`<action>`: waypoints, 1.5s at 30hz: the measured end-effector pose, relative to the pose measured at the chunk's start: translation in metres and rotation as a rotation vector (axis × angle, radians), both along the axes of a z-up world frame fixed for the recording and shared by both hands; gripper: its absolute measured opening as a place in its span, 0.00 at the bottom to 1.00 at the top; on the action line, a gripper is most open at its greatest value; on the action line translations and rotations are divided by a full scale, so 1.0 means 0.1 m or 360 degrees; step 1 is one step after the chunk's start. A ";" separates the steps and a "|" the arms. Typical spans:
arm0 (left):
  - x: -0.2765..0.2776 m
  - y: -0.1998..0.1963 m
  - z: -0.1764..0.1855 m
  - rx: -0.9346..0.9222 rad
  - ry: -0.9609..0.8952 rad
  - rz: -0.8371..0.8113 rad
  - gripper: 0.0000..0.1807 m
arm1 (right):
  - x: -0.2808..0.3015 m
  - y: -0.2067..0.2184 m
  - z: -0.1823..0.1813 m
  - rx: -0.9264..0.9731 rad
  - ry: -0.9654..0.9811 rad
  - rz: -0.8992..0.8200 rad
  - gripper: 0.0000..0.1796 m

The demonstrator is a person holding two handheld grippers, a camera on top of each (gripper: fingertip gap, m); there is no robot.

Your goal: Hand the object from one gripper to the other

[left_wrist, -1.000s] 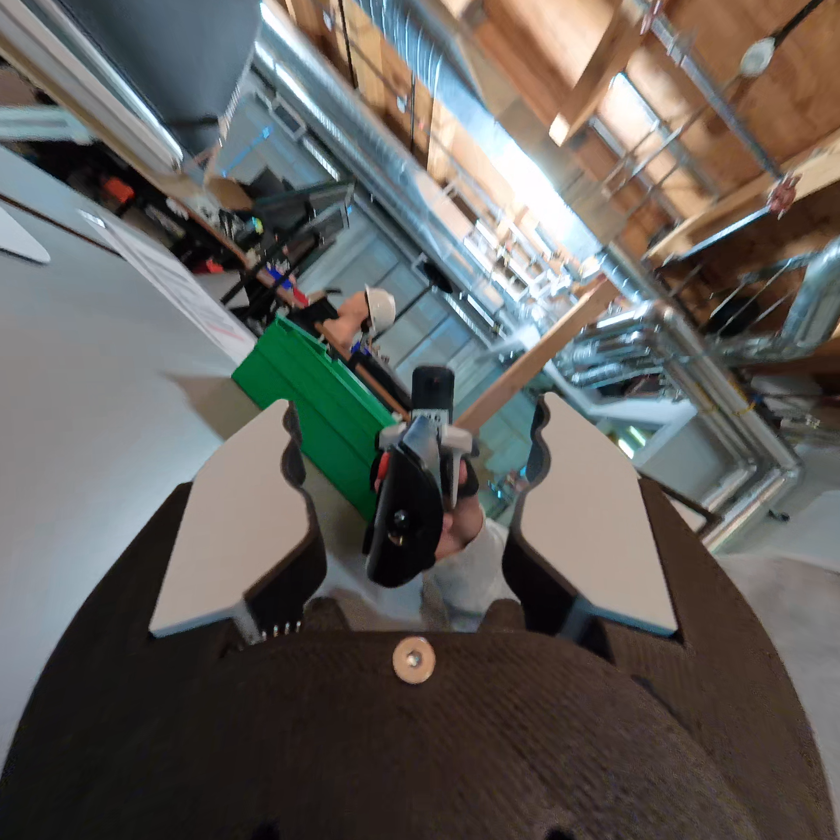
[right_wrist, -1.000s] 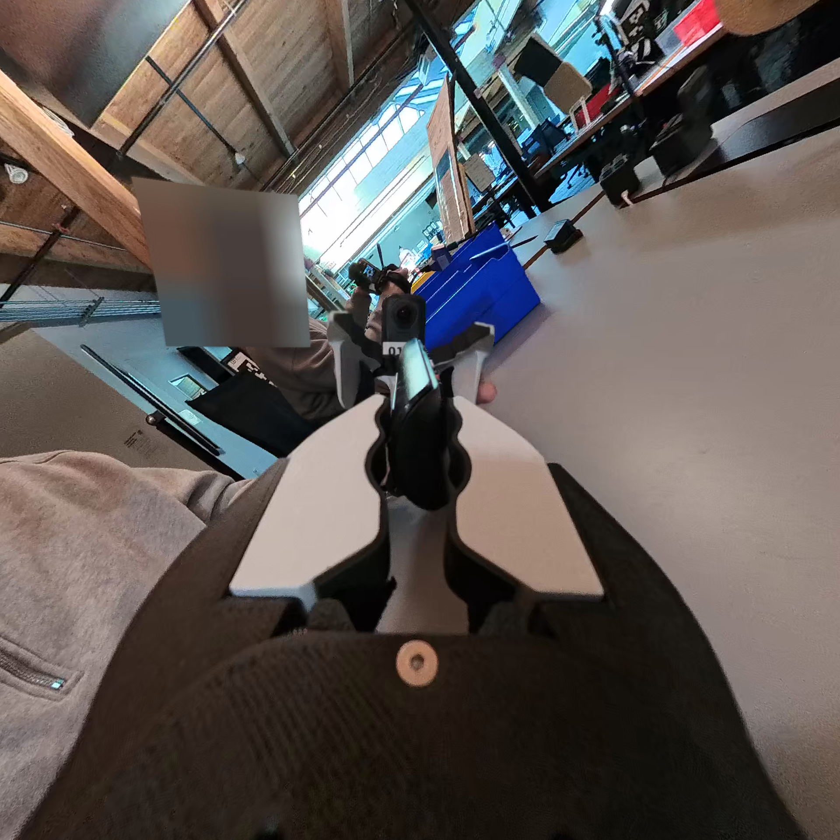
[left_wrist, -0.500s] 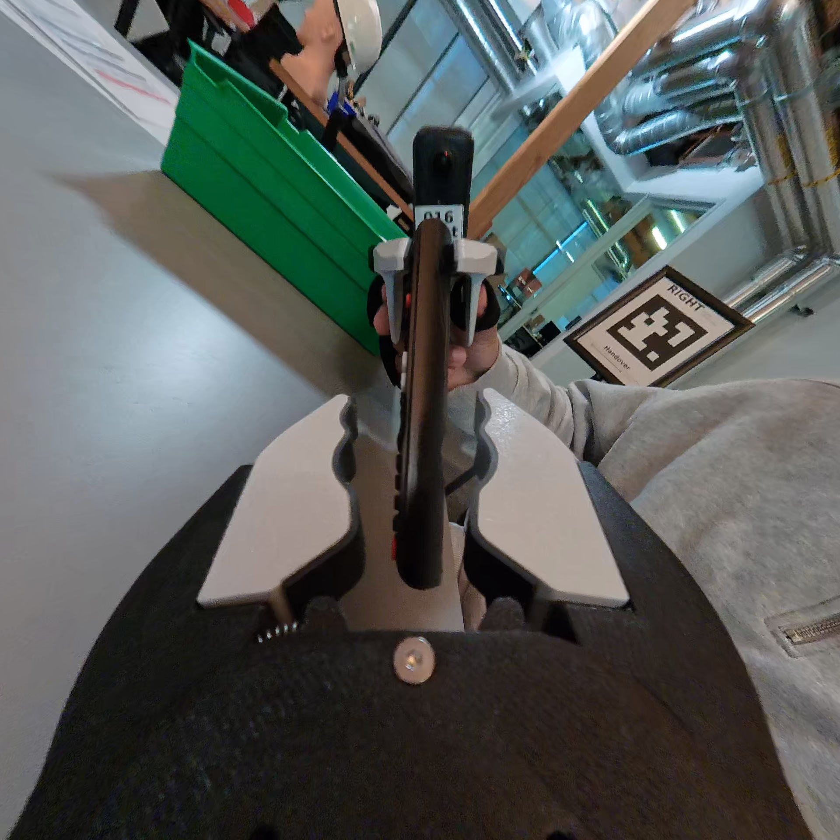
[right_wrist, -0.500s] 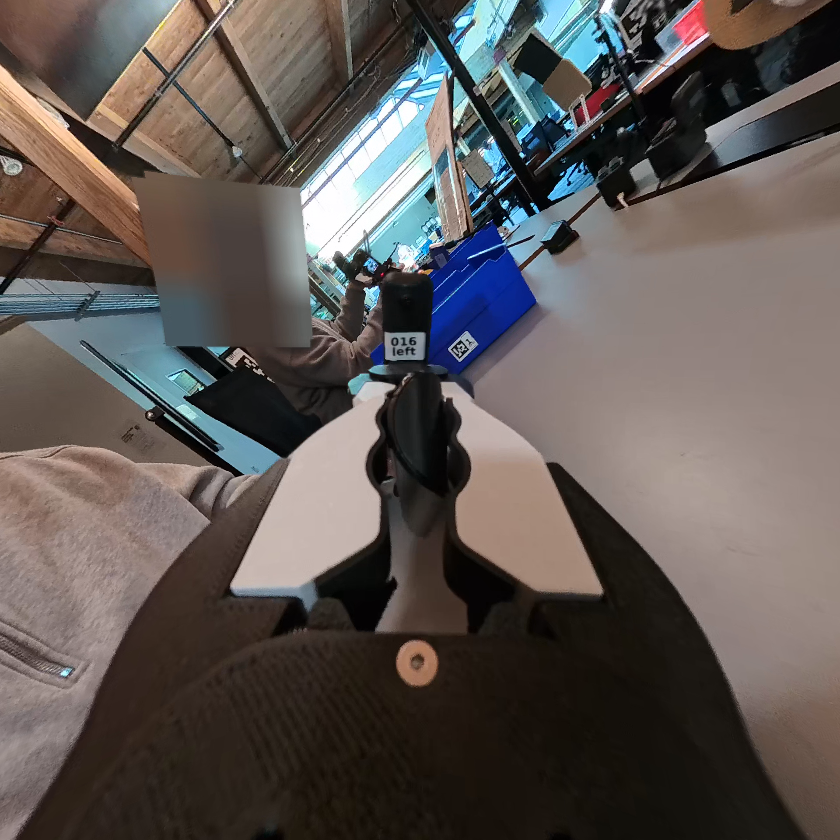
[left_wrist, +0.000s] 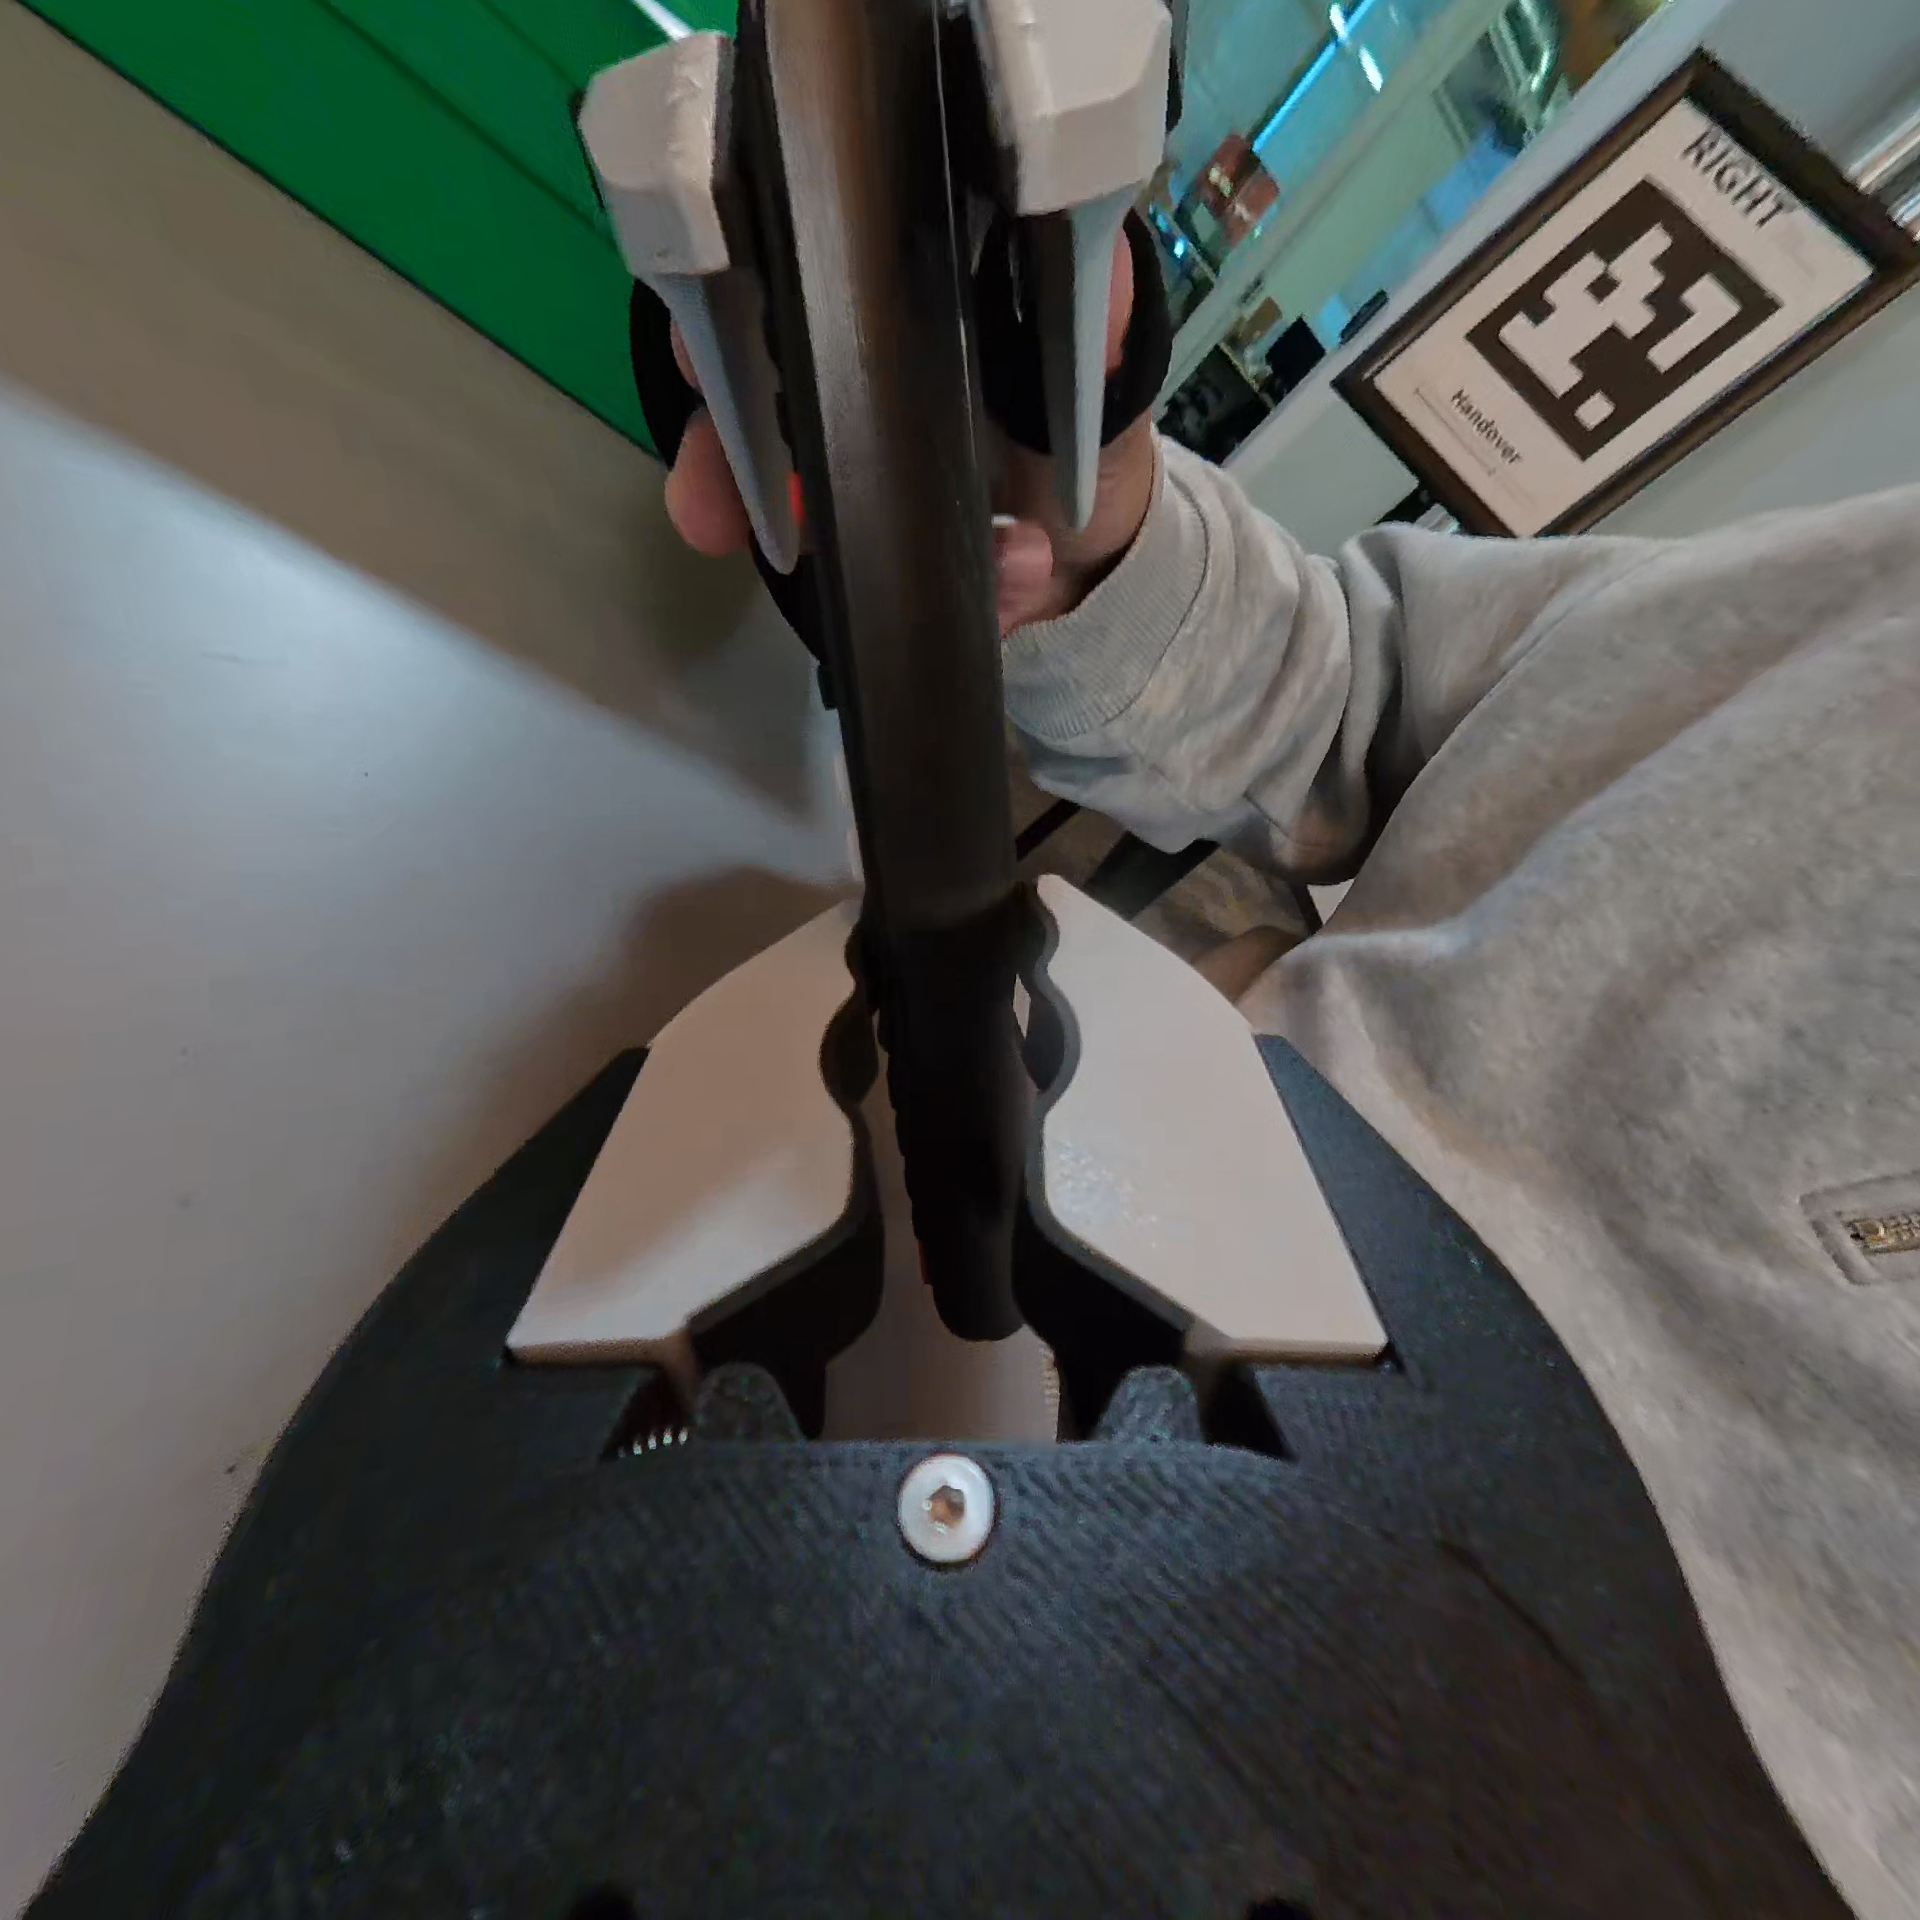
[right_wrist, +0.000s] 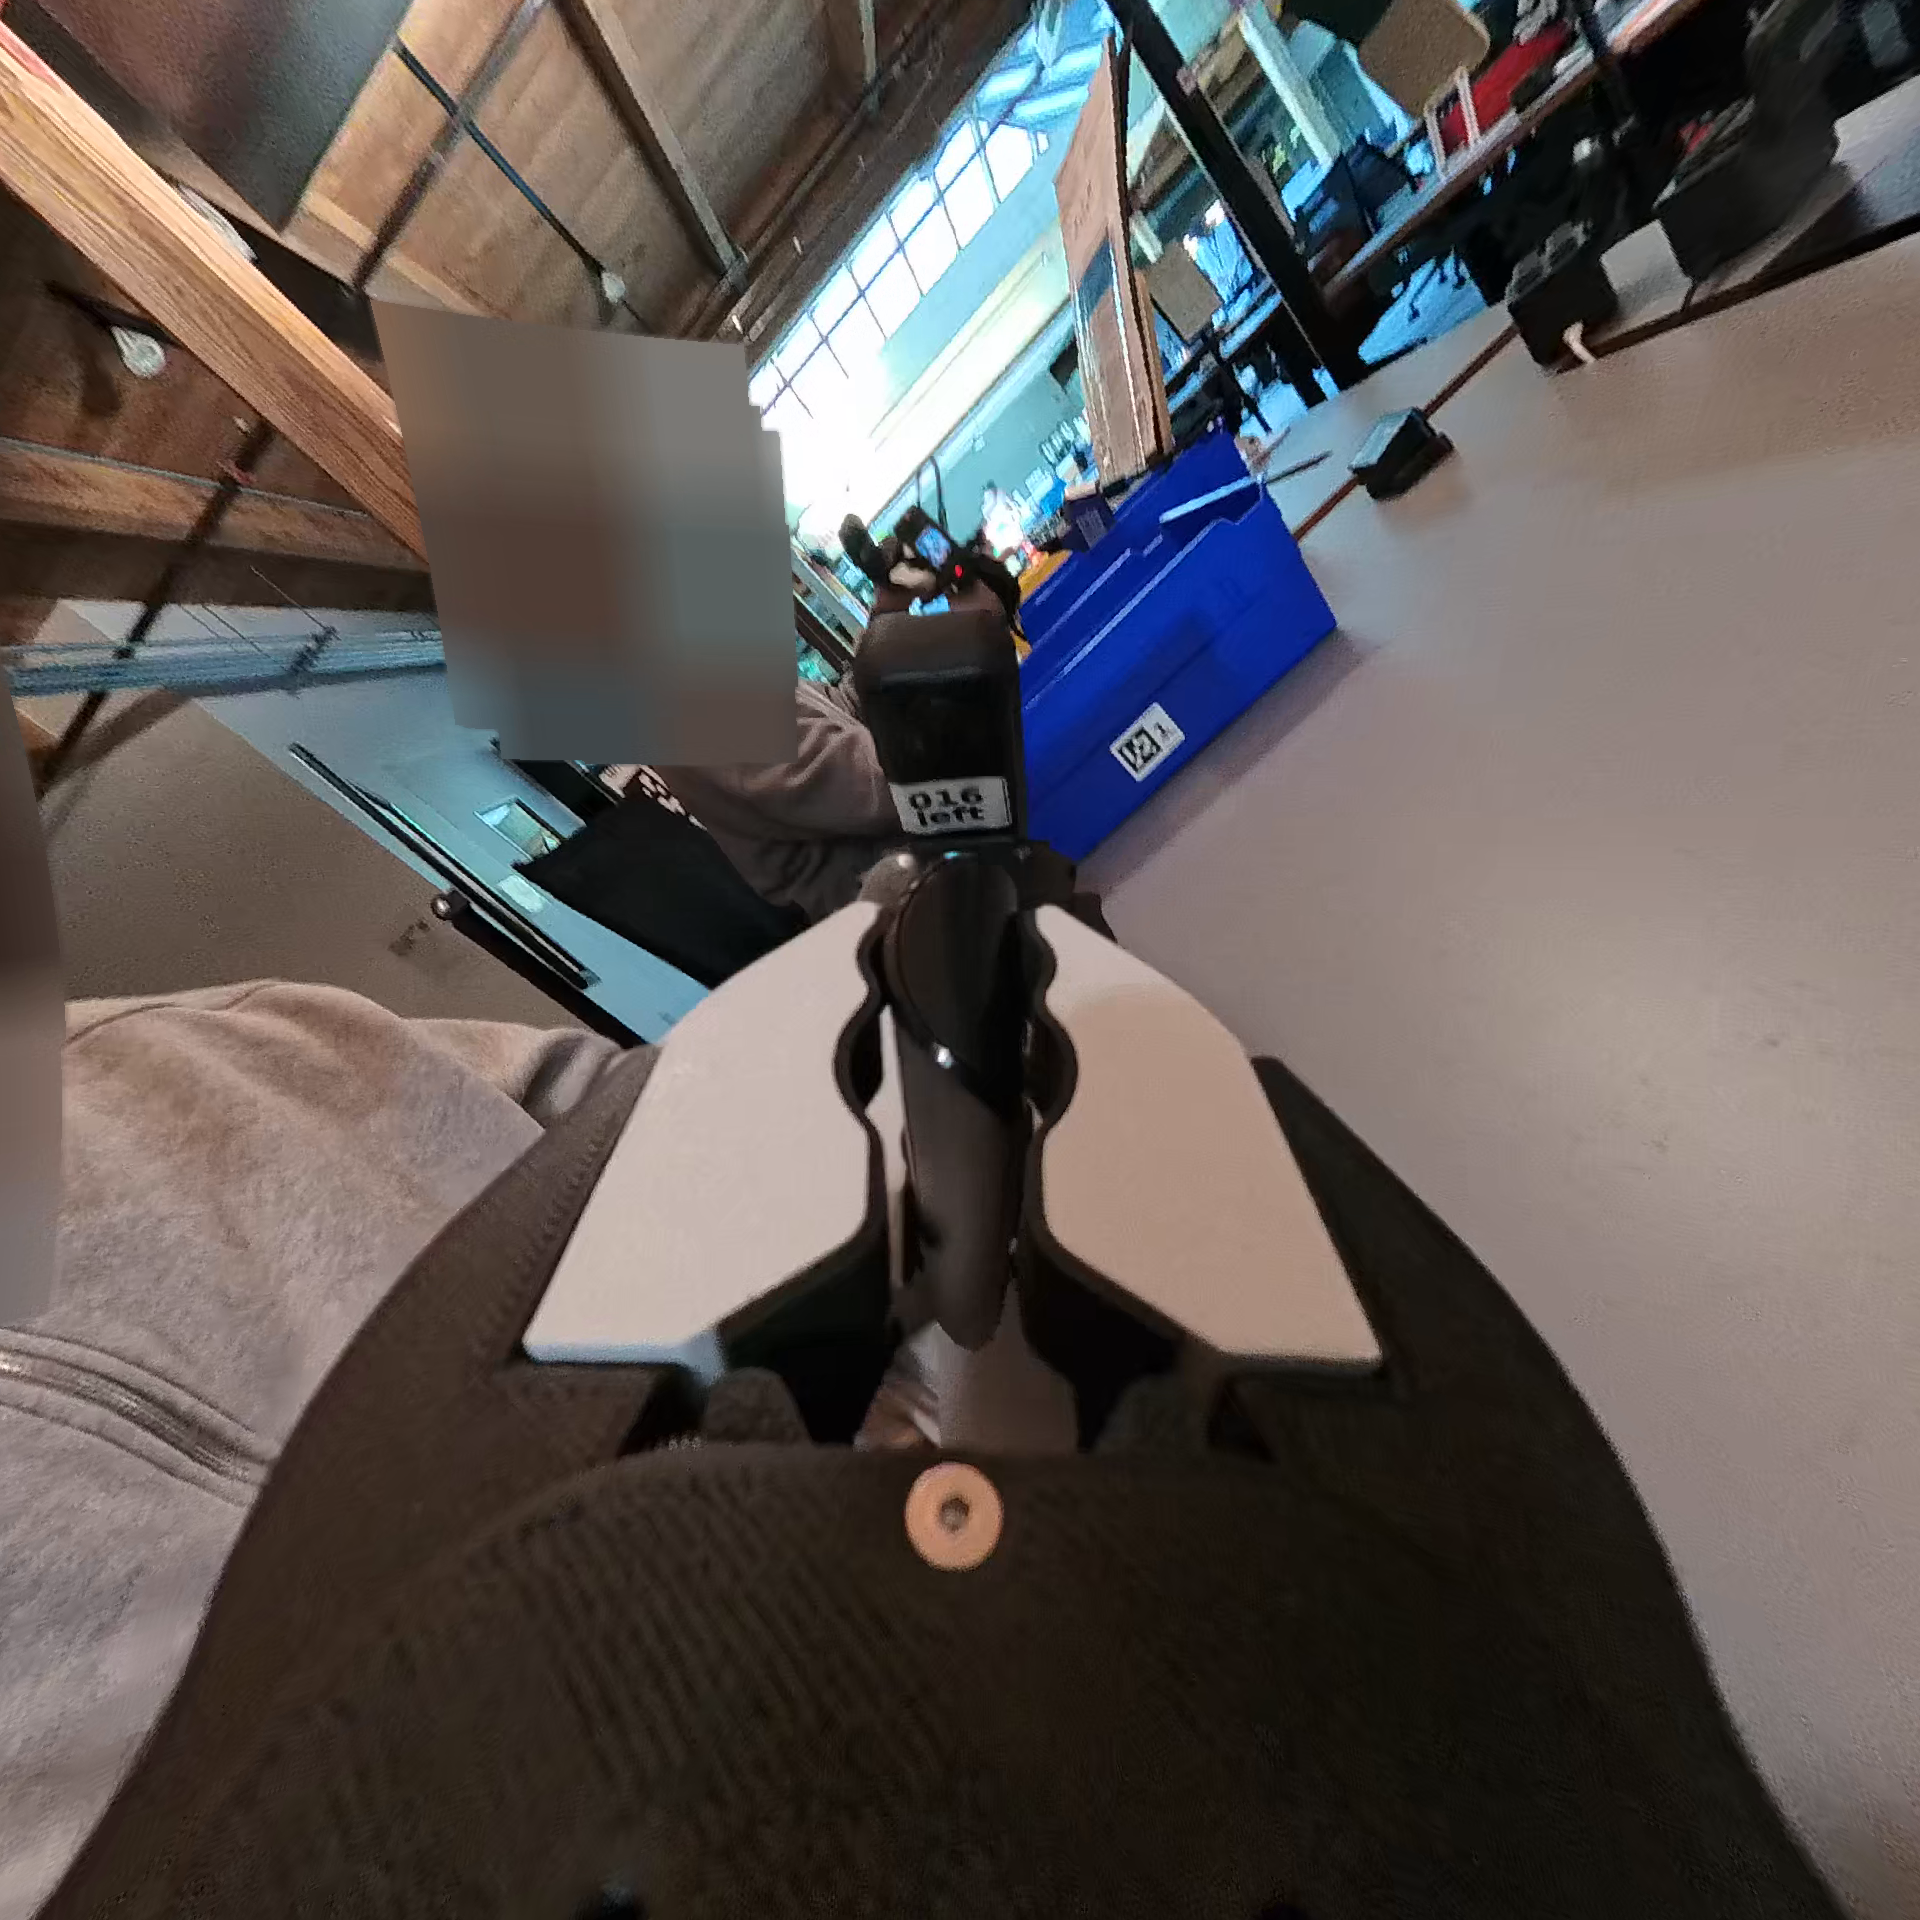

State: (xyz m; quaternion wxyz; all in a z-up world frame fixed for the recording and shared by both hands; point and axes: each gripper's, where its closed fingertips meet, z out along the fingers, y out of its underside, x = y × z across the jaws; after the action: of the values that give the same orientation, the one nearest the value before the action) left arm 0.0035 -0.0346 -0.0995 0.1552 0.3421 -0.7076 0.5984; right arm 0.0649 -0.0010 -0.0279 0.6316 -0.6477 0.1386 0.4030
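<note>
Since half a second ago the left tongs [left_wrist: 940,1049] have closed on the remote's [left_wrist: 914,644] near end while the right tongs [right_wrist: 951,1023] still clamp the other, so next the right lets go.

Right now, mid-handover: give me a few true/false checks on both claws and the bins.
1. The left claw is shut on the black object. True.
2. The right claw is wide open and empty. False: it is shut on the same black object.
3. A green bin sits on the table beyond the left claw. True.
4. The bin in the right wrist view is red. False: the bin is blue.
5. The person wears a black sleeve. False: the sleeve is grey.
</note>
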 end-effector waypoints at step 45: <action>0.36 0.70 1.02 -0.0656 -0.0597 0.0780 0.50 | -0.64 0.26 -0.34 -0.0114 -0.0637 0.0096 0.13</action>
State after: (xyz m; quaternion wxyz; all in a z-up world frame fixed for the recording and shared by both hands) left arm 0.0391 0.0355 0.0028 -0.0592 0.3473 -0.4854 0.8001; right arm 0.0010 0.0247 -0.0622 0.6106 -0.7408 0.0051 0.2798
